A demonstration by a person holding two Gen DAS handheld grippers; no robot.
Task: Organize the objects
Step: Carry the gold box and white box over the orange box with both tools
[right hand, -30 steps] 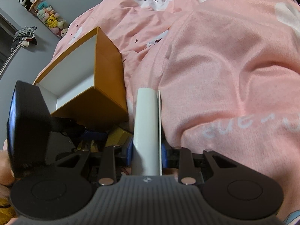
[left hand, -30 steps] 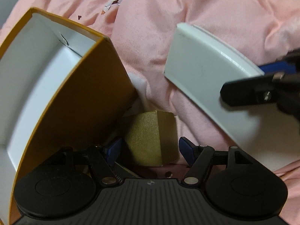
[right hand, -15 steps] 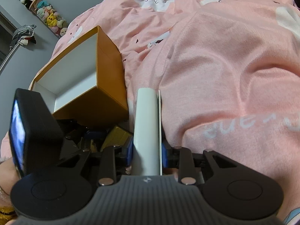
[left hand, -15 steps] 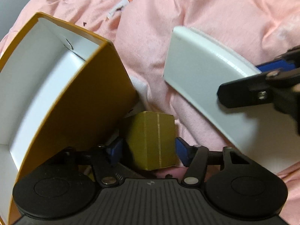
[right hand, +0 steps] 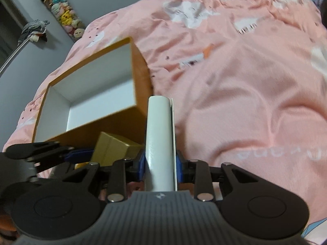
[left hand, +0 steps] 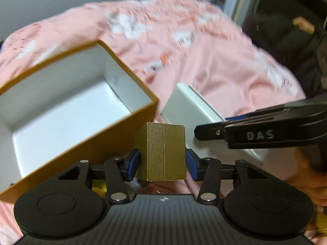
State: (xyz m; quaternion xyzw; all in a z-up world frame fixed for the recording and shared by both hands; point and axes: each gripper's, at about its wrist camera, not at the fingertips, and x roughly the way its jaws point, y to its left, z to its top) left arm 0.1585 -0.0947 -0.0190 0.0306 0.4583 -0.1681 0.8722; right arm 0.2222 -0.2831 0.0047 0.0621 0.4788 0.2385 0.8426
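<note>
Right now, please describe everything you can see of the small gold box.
The small gold box looks like finely ribbed, metallic gold cardboard with a vertical seam down its front. It is closed, upright and held off the pink bedding, clamped between the blue pads of the left gripper. It sits just outside the open orange box, near its wall.

close wrist views, both showing orange box [left hand: 114,130]
</note>
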